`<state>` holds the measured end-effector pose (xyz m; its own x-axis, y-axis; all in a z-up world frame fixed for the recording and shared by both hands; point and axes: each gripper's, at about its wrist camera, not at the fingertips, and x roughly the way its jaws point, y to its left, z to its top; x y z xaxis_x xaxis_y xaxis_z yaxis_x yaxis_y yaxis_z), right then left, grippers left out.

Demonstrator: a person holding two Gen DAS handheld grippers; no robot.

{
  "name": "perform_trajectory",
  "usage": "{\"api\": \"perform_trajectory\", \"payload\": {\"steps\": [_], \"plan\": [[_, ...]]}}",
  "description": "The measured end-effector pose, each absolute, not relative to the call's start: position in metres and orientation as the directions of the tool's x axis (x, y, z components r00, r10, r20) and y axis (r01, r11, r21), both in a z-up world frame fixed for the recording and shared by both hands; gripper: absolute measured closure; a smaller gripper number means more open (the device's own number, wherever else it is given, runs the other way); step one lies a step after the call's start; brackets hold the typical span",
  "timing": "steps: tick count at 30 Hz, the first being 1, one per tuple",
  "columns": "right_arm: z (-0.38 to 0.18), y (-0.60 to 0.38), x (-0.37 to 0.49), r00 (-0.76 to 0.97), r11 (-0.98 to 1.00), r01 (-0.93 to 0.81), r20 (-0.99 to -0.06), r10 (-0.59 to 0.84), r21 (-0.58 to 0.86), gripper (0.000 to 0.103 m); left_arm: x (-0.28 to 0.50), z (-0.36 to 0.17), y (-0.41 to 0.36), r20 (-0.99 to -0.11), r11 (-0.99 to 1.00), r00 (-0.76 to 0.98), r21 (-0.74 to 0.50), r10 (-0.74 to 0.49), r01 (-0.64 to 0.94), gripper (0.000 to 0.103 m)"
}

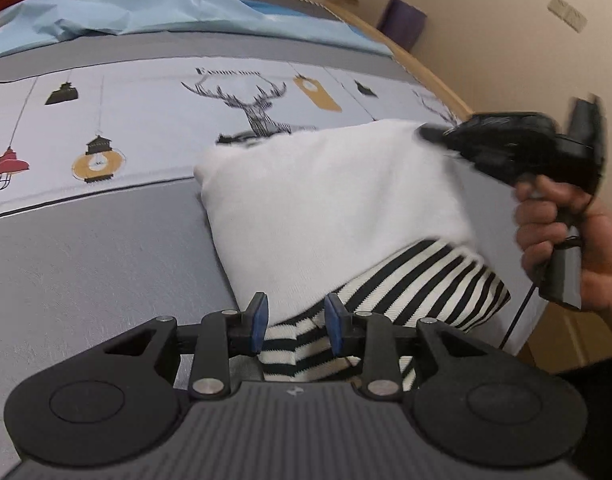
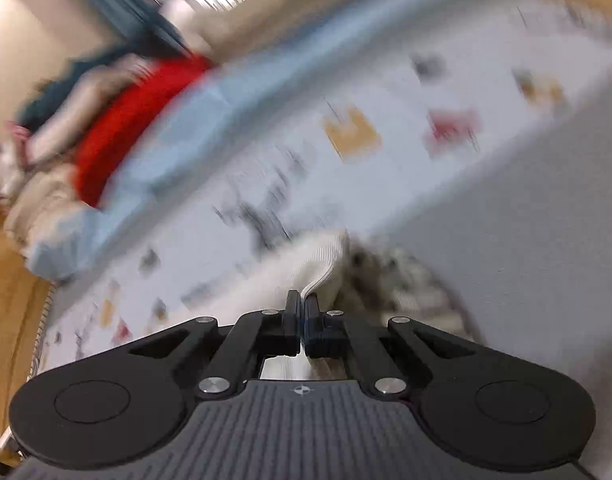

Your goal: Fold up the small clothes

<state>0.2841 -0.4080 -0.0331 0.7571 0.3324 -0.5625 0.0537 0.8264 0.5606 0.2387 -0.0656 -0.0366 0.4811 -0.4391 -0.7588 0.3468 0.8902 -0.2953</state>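
A small garment lies on the bed, with a white body (image 1: 330, 208) and a black-and-white striped part (image 1: 422, 280). My left gripper (image 1: 296, 322) is open, its blue pads on either side of the striped edge, which passes between them. My right gripper (image 1: 430, 136) reaches in from the right over the garment's far corner. In the right wrist view, which is blurred by motion, the right gripper (image 2: 305, 300) is shut on a white ribbed edge (image 2: 326, 264) of the garment.
The bed cover (image 1: 106, 264) is grey with a white band printed with lamps and a deer (image 1: 254, 112). A light blue sheet (image 1: 118, 12) and a red cloth (image 2: 138, 120) lie at the far side. The wooden bed edge (image 1: 434, 76) runs along the right.
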Motion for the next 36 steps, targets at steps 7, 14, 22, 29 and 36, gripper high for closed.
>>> {"api": "perform_trajectory", "payload": {"steps": [7, 14, 22, 29, 36], "plan": [[-0.059, -0.409, 0.292, 0.673, 0.919, 0.209, -0.731, 0.114, 0.336, 0.101, 0.237, -0.035, -0.069, -0.753, 0.892, 0.492, -0.291, -0.437, 0.347, 0.069], [-0.04, -0.419, 0.255, 0.685, 0.89, 0.149, -0.694, 0.221, 0.431, 0.051, 0.235, -0.035, -0.066, -0.742, 0.885, 0.491, -0.314, -0.455, 0.345, 0.069], [-0.056, -0.425, 0.222, 0.583, 0.9, 0.018, -0.736, 0.344, 0.435, 0.049, 0.231, -0.036, -0.071, -0.737, 0.885, 0.5, -0.311, -0.455, 0.347, 0.069], [-0.034, -0.415, 0.198, 0.613, 0.888, -0.146, -0.665, 0.427, 0.436, 0.103, 0.226, -0.039, -0.077, -0.736, 0.881, 0.503, -0.284, -0.454, 0.378, 0.069], [-0.034, -0.456, 0.18, 0.607, 0.893, 0.03, -0.718, 0.34, 0.448, 0.103, 0.217, -0.037, -0.089, -0.711, 0.828, 0.472, -0.29, -0.522, 0.48, 0.069]]}}
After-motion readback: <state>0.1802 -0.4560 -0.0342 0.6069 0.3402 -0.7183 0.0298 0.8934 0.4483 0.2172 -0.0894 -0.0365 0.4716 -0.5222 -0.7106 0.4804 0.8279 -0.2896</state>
